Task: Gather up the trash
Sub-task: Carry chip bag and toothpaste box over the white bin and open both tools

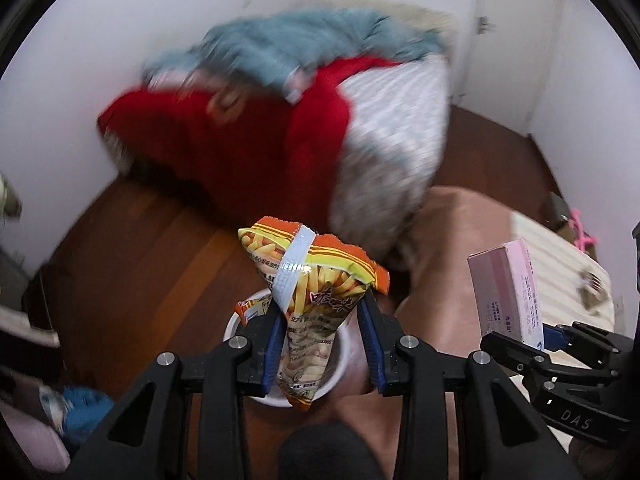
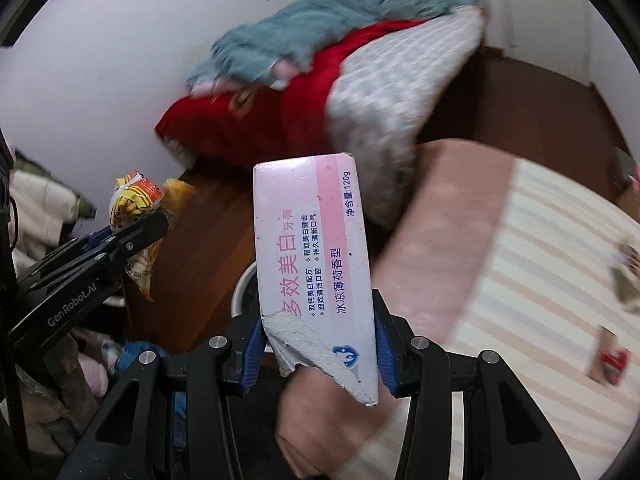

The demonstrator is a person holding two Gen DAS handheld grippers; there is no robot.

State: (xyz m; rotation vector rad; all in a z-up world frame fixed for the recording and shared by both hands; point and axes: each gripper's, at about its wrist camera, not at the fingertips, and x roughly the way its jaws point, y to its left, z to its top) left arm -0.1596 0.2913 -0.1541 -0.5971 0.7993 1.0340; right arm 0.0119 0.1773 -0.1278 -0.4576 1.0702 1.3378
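- The left gripper (image 1: 320,336) is clamped on an orange snack bag (image 1: 312,280) (white tape around it), above a white bin (image 1: 236,326).
- The right gripper (image 2: 318,344) pinches a torn pink toothpaste box (image 2: 312,256) beside the striped bed (image 2: 540,280).

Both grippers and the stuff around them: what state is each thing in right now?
Left gripper: shut on the snack bag.
Snack bag: torn open, crumpled, taped, held above the bin.
Right gripper: shut on the box.
Box: upright, one corner torn.
Bin: open, below the bag.
Clothes: heaped, blurred.
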